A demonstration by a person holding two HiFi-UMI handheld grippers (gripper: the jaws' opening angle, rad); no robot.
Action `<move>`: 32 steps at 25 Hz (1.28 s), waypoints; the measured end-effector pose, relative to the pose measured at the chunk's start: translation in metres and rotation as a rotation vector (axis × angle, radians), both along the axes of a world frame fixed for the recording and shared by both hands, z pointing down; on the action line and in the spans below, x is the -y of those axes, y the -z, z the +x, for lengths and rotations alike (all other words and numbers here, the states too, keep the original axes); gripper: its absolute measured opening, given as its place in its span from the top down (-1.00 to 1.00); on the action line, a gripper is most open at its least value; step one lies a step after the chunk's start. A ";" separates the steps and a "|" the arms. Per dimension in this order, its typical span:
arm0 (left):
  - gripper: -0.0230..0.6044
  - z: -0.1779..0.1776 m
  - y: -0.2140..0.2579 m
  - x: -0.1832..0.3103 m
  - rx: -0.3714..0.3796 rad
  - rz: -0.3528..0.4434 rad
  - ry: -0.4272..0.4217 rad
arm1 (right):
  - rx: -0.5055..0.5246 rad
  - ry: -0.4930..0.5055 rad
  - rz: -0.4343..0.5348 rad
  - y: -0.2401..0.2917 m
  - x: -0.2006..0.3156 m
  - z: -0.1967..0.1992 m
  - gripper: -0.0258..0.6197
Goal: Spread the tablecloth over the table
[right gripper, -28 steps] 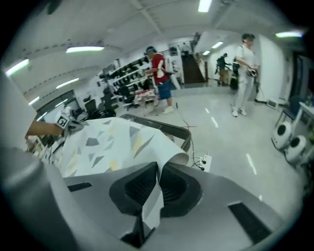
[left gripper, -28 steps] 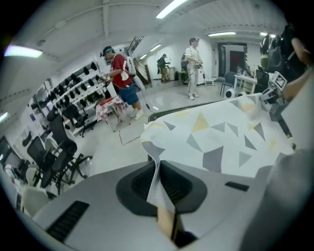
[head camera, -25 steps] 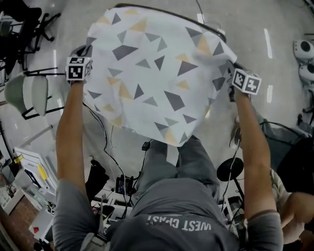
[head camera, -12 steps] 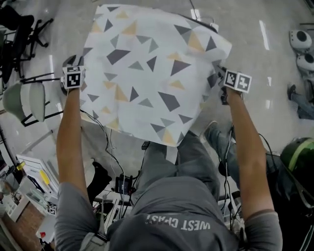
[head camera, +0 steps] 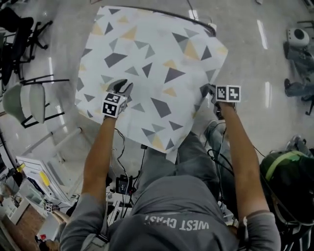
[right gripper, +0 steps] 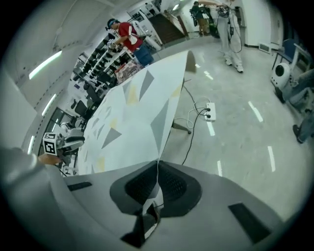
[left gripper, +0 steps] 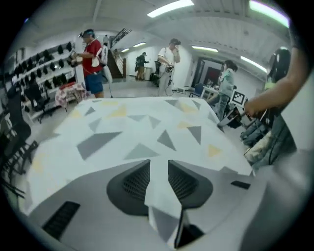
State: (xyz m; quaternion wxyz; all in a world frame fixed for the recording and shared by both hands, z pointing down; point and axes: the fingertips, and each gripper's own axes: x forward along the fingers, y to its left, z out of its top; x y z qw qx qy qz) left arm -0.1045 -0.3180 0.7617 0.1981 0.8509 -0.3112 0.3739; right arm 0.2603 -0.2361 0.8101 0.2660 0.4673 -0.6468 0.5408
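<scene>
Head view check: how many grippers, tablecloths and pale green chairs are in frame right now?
grippers: 2, the left gripper, jaws opening with the tablecloth between them, and the right gripper, jaws closing on the cloth's edge
tablecloth: 1
pale green chair: 1
total: 4

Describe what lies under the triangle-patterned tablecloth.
Only the table's dark rim shows, along the tablecloth's far edge; the tabletop is covered. In the right gripper view a table foot shows on the floor beneath. The near corner hangs over the person's legs.
</scene>
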 end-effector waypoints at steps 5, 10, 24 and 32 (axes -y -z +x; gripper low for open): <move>0.58 0.048 -0.030 -0.034 -0.111 -0.149 0.193 | 0.055 0.060 -0.047 -0.003 0.012 0.008 0.85; 0.93 0.033 -0.045 -0.035 -0.172 -0.103 0.159 | 0.007 -0.071 0.040 0.000 0.004 0.005 0.85; 0.93 0.056 -0.036 0.027 -0.045 -0.064 0.082 | 0.026 -0.171 0.059 0.033 0.013 0.012 0.89; 0.93 0.057 -0.036 0.028 -0.006 0.027 0.038 | -0.086 -0.192 0.208 0.052 -0.002 0.005 0.89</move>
